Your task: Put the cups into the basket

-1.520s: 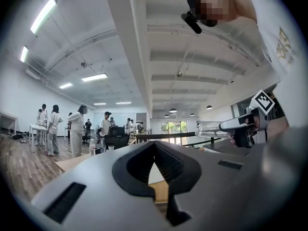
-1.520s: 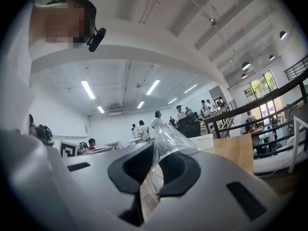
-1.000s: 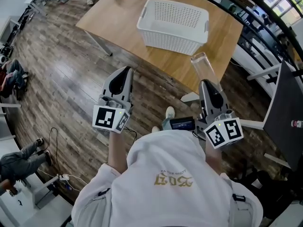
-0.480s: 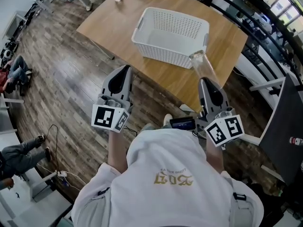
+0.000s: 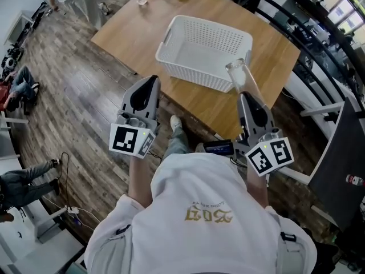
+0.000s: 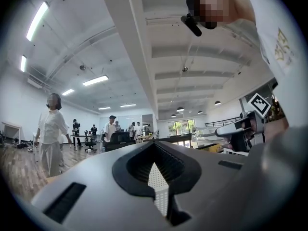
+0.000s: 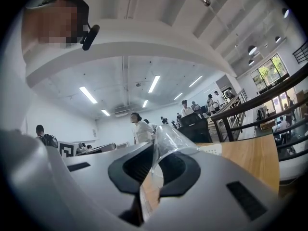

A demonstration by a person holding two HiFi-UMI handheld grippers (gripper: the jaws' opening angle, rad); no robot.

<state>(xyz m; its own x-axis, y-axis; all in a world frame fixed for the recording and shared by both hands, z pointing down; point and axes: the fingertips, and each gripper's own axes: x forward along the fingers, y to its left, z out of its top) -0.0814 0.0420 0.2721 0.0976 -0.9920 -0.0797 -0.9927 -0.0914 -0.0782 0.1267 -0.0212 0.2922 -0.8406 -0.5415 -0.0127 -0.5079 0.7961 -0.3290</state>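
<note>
Right gripper (image 5: pixel 244 96) clamping clear cup (image 5: pixel 238 76), hovering near basket (image 5: pixel 191 73) on table (image 5: pixel 128 30); left gripper (image 5: pixel 151 81) hanging clenched, empty.

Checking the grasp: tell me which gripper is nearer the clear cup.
Right. The right gripper is shut on the clear cup, by the white basket's near corner; the left gripper, shut and empty, is well off to the cup's left.

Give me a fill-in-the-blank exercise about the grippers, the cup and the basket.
The right gripper is shut on a clear ____.
The left gripper, jaws together, holds ____.
The white basket stands on the wooden ____.
Inside, the basket is ____.
Missing words: cup; nothing; table; empty.
</note>
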